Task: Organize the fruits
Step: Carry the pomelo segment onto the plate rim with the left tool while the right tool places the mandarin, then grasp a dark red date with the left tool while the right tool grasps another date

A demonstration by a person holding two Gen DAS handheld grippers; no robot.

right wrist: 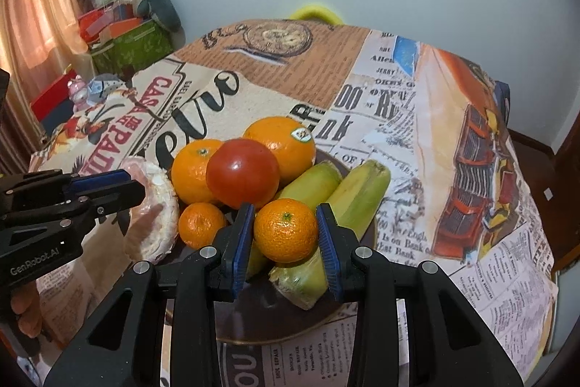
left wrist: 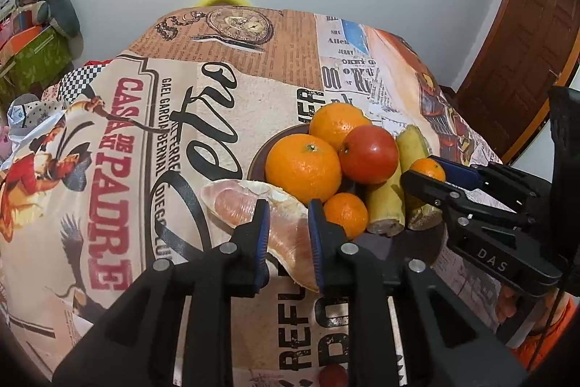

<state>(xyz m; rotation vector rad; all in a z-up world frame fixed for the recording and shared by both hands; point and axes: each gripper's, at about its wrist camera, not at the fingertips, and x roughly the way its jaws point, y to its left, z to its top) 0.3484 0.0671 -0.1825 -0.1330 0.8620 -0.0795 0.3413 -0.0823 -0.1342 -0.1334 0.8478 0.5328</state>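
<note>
A dark plate (right wrist: 261,332) holds two oranges (right wrist: 281,142), a red tomato (right wrist: 242,172), two green-yellow bananas (right wrist: 357,196) and a small mandarin (right wrist: 201,229). My left gripper (left wrist: 289,238) is shut on a pink pomelo wedge (left wrist: 286,231) at the plate's left edge; the wedge also shows in the right wrist view (right wrist: 154,213). My right gripper (right wrist: 284,236) is shut on a second small mandarin (right wrist: 285,230) above the bananas; it shows in the left wrist view (left wrist: 427,169) too. The plate's rim shows in the left wrist view (left wrist: 261,151).
The table wears a printed newspaper-style cloth (left wrist: 145,151). A yellow chair back (right wrist: 315,13) stands at the far edge. Boxes and a grey cushion (right wrist: 127,35) sit beyond the table's left side. A wooden door (left wrist: 525,42) is at the right.
</note>
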